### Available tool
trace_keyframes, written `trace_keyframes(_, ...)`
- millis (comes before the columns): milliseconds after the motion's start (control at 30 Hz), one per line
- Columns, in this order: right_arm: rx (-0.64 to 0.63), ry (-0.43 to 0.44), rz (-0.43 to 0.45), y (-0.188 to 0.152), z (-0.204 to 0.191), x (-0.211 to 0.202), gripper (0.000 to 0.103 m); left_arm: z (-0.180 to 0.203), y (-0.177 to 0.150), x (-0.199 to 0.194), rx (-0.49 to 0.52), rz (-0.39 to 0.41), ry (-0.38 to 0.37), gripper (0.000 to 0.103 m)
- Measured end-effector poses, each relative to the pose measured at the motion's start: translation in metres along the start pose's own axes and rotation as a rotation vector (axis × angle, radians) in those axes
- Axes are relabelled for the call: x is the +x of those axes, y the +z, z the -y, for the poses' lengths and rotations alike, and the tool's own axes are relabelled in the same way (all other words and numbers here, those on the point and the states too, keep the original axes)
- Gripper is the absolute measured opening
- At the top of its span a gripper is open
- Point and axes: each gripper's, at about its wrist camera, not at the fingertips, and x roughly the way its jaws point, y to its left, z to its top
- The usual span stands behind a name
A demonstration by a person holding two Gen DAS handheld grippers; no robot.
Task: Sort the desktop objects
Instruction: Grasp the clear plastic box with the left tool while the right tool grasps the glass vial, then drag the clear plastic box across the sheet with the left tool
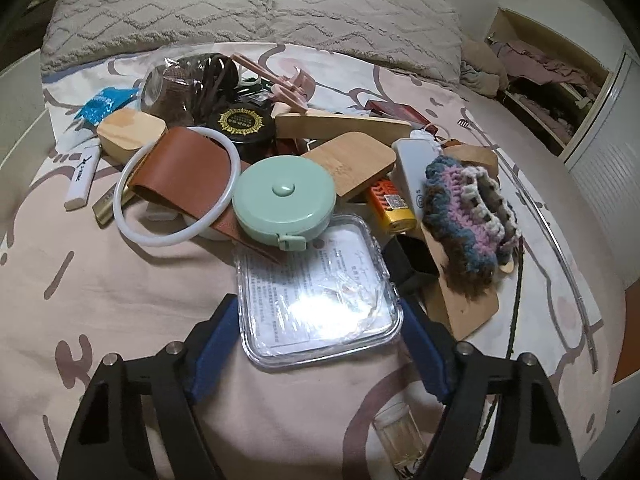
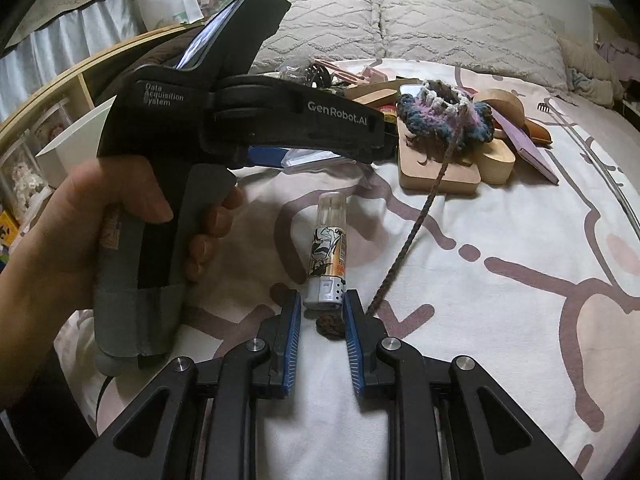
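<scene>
Left gripper (image 1: 320, 328): blue pads (image 1: 216, 344) pressed against both sides of the clear plastic box (image 1: 316, 292), gripping it at the near edge of the clutter pile on the bedsheet (image 1: 100, 280). Right gripper (image 2: 322, 308): jaws narrowed on the metal end of a lighter (image 2: 329, 248) lying flat on the sheet. Green tape measure (image 1: 284, 200) overlaps the box's far edge; crocheted piece (image 1: 468, 220) just right of it

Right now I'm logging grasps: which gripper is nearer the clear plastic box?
Left. The left gripper straddles the clear plastic box; the right gripper sits apart, closed on a lighter.
</scene>
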Motion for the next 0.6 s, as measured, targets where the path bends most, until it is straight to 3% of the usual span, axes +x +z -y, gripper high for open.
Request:
trace_keyframes(300, 0.0, -0.002, 0.002, -0.002, 0.001, -0.001, 0.022, -0.009, -0.015, -0.014, 0.009, -0.001, -0.032, 0.078)
trace_keyframes(600, -0.004, -0.006, 0.003, -0.003, 0.002, -0.002, 0.022, -0.021, -0.051, -0.047, 0.092, 0.004, 0.006, 0.078)
